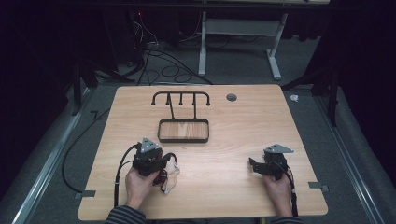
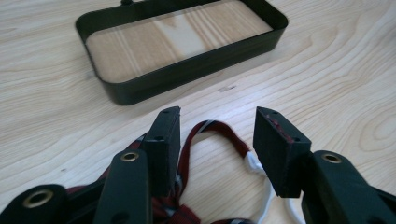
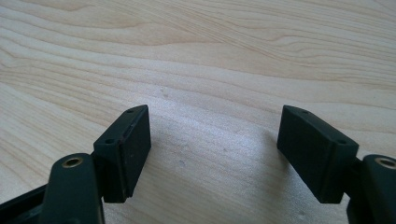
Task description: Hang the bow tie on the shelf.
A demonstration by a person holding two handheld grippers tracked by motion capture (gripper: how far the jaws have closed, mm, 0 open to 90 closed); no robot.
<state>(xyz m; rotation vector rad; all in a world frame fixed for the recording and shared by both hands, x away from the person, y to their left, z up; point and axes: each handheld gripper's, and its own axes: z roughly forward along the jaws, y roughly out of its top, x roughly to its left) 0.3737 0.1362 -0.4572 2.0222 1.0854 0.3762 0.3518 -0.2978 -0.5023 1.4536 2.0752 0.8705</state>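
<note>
Here, your left gripper (image 2: 217,128) jaws spread wide over the red and white strap (image 2: 219,135), pads clear of it, strap lying on the table (image 1: 243,116) just short of the black tray (image 2: 187,70), your right gripper (image 3: 212,154) open over bare wood, well apart.

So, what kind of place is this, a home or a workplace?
Probably a lab or recording workspace, not a home. A light wooden table stands on grey carpet between dark curtains, loose black cables run across the floor behind it, and a white metal desk frame stands farther back.
</note>
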